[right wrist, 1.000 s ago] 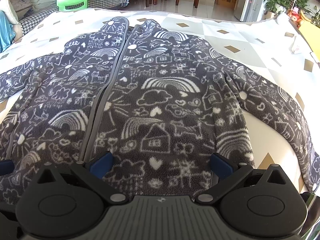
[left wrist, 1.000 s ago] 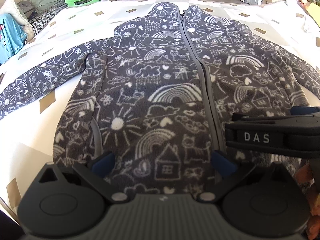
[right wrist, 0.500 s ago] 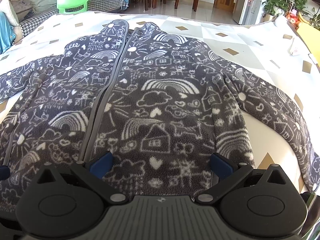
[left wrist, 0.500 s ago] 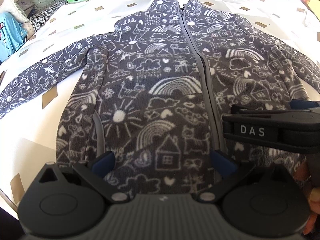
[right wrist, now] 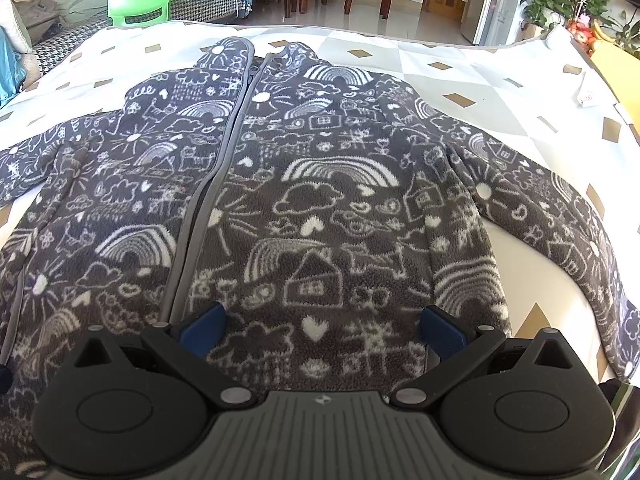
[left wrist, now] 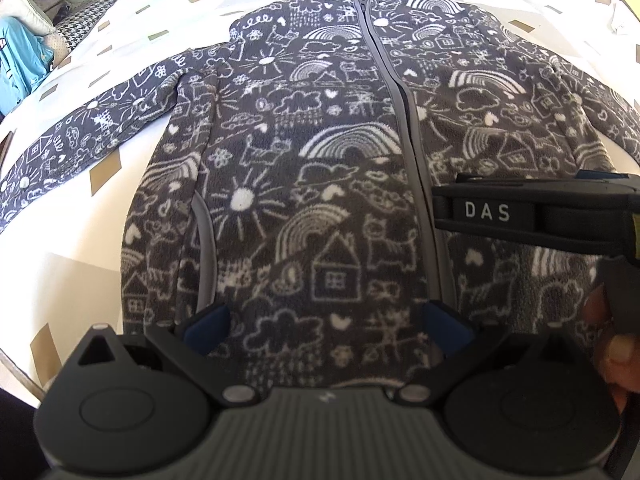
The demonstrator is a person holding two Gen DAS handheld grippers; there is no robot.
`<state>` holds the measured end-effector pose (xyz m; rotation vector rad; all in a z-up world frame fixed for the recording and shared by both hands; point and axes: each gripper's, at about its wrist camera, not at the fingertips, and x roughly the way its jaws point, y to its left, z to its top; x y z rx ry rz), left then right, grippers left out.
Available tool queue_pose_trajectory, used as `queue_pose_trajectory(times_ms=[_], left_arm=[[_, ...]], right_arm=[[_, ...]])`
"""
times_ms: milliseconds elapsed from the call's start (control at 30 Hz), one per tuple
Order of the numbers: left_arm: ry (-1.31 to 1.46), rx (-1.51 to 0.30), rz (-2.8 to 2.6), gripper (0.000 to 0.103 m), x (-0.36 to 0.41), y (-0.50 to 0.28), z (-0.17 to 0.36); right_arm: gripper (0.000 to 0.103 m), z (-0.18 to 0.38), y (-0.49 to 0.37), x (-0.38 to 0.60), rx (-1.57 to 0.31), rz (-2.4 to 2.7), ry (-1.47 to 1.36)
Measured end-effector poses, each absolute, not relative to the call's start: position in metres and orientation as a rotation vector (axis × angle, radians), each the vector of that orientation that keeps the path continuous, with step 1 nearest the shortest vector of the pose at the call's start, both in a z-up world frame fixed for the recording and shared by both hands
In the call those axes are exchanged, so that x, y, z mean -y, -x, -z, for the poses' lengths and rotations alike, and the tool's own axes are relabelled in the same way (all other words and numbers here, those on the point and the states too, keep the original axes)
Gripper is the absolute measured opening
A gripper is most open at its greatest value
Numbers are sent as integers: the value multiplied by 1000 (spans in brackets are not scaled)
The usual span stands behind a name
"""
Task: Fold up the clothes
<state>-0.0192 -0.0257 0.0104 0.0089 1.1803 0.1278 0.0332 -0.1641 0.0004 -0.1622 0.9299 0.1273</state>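
Two grippers hover low over the near hem of a dark fleece jacket [left wrist: 320,168], and neither has hold of anything. The jacket lies face up and zipped on a white quilt [left wrist: 72,280] with small tan diamonds, collar toward the far edge, hem at the near edge, both sleeves spread out to the sides.

Since a second ago the left gripper [left wrist: 324,324] has crept forward and dropped a little: the house and rainbow print fills more of its view, and the hem now sits right under its blue fingertips [left wrist: 206,326]. Its jaws stand wide, straddling the left front panel from the pocket seam across to the zip [left wrist: 416,184]. The right gripper [right wrist: 320,328] has barely shifted (only a touch closer to the cloth), its jaws just as wide over the right front panel, the right sleeve [right wrist: 560,216] trailing toward the quilt's right edge. From the left camera it shows as a black bar just past the zip.

I'd say the fold has not begun; this looks like the approach to pinch the hem at two spots. Thick fleece may bunch, so both pinches need a full bite.
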Motion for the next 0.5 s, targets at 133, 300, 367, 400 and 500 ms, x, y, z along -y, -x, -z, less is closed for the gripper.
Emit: queue_pose_trajectory(times_ms=[133,300,367,400,500], left_arm=[[-1,-1203,-131,103,25,19,-11],[-3,-1217,-131,103,25,20,-11],[-2,-1222,-134,103,26,20,-11],[-2,-1225,-136,103,26,20,-11],[3,-1234,-140,103,26,19,-11]], right_arm=[[103,-2,-39,164,-972,-129,162],[103,-1,-42,163,-999,-123,164],[103,-1,-43,162,-1011,-120,163],[103,-1,-44,162,-1016,-119,163],[103,-1,-45,161,-1029,-114,163]])
